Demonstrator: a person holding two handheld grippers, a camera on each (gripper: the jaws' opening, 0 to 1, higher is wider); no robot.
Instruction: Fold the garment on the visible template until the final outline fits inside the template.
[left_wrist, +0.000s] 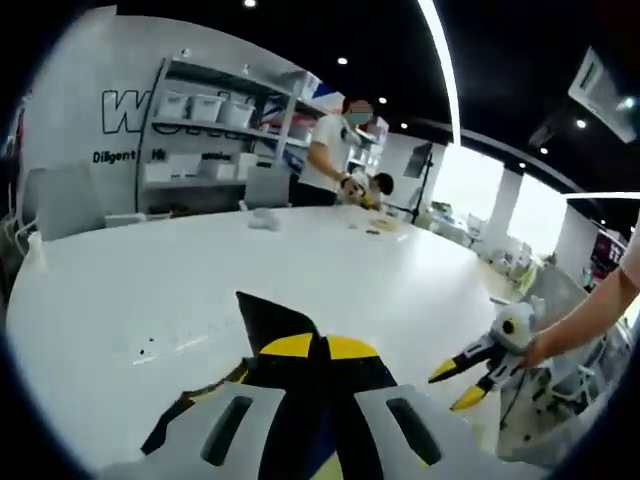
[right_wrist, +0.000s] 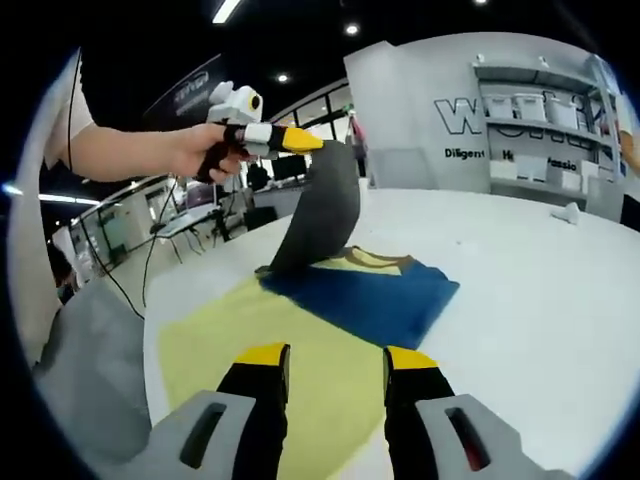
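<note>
Wall lettering (right_wrist: 478, 116) reads "Diligent" (larger word starts "W").

Blue garment (right_wrist: 375, 295) lies partly folded on the yellow template (right_wrist: 300, 370) near the table's edge, one dark flap lifted upright.

Lab: bin-stocked shelving (left_wrist: 215, 120); white worktable (left_wrist: 300, 260)

Two low, opposed views across table (left_wrist: 200, 290)
</note>
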